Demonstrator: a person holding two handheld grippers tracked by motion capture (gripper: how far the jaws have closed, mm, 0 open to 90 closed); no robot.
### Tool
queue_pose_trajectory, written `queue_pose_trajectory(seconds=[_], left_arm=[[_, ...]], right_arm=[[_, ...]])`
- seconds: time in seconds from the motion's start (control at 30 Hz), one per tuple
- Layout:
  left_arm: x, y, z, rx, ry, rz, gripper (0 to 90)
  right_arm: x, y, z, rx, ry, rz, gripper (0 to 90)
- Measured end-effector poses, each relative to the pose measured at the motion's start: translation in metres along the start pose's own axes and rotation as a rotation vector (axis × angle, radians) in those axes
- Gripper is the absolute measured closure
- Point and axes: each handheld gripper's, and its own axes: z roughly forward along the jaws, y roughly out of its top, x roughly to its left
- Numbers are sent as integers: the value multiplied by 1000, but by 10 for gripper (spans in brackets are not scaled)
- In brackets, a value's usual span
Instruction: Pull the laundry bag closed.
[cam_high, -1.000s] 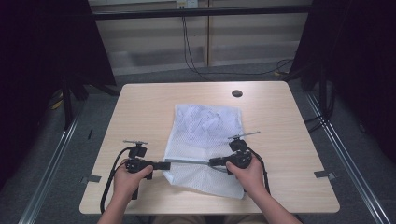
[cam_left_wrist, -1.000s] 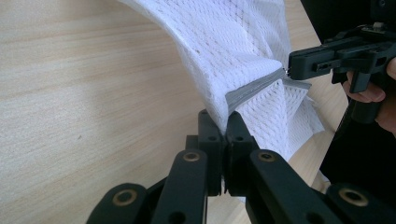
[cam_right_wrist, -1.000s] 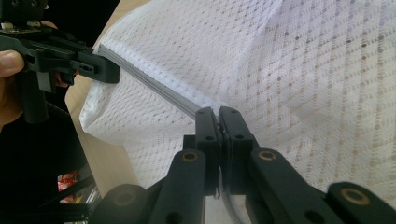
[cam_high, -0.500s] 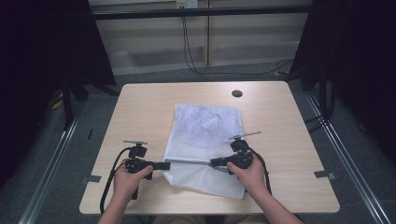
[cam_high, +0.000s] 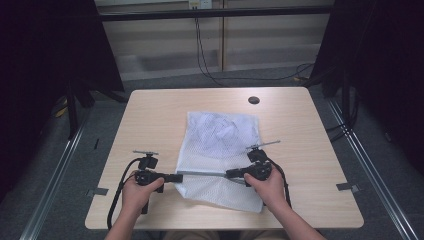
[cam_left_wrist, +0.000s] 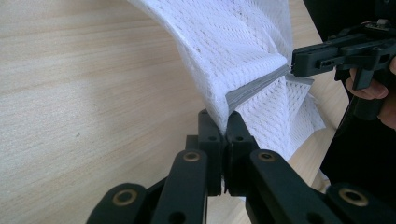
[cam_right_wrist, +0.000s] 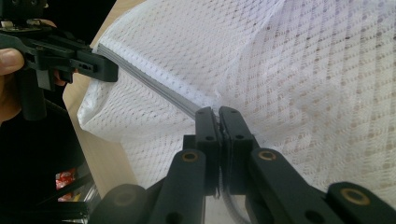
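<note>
White mesh cloth bag (cam_high: 220, 145), grey woven edge; matt pale wood-grain table (cam_high: 150, 115).

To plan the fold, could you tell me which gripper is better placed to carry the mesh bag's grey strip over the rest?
Neither clearly: left gripper and right gripper both clamp the grey strip of the mesh bag; probably together.

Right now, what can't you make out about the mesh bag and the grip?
- Mesh bag contents: high view, a pale lump under the mesh, too small to identify.
- Left gripper and right gripper: pad faces hidden by clamped fabric.
- Bag's near edge: left gripper view, behind the jaws.
</note>
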Motion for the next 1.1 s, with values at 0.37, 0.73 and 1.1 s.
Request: queue_pose_trajectory(seconds=[0.37,0.73,1.1], left_arm=[[0,0,0,-3,3,-8,880],[2,-2,-3,-17,-1,-19,881],[2,-2,-4,-18,-4,-21,880]], right_arm=[[1,0,-1,5,2,-1,871],[-4,-2,-5,3,-4,4,870],[-6,-4,-7,3,-9,-2,870]])
